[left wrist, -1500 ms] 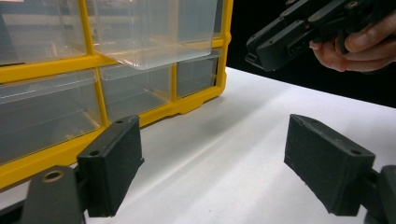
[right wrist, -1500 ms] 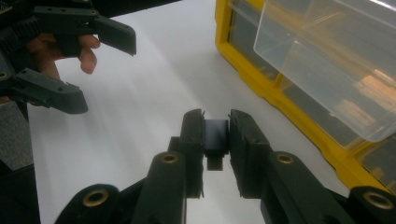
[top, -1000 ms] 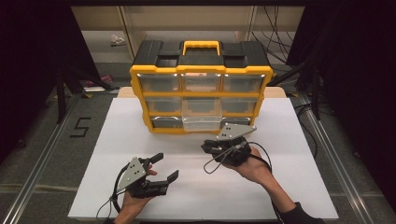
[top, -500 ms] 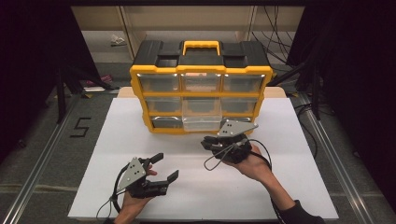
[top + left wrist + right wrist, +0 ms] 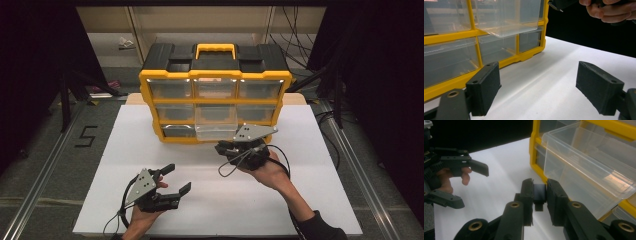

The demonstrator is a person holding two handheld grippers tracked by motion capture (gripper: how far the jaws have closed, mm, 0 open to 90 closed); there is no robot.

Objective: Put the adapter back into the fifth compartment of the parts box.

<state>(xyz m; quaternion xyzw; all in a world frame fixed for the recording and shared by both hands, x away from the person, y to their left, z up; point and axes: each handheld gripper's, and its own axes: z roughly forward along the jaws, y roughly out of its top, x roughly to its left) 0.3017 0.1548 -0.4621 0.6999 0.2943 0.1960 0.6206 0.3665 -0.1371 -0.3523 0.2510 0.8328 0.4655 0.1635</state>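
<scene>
Here, right claw (image 5: 539,195) clamped on small dark piece (image 5: 539,192), its shape half hidden

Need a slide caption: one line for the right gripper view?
Right gripper clamps a small black block beside the pulled-out clear drawer of the yellow organizer; left gripper open opposite.

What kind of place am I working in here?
Probably a lab or recording bay, not a home. A white table stands between metal floor rails, with black curtains at the sides, loose cables behind and a "5" marked on the floor. The yellow organizer looks like a test prop.
</scene>
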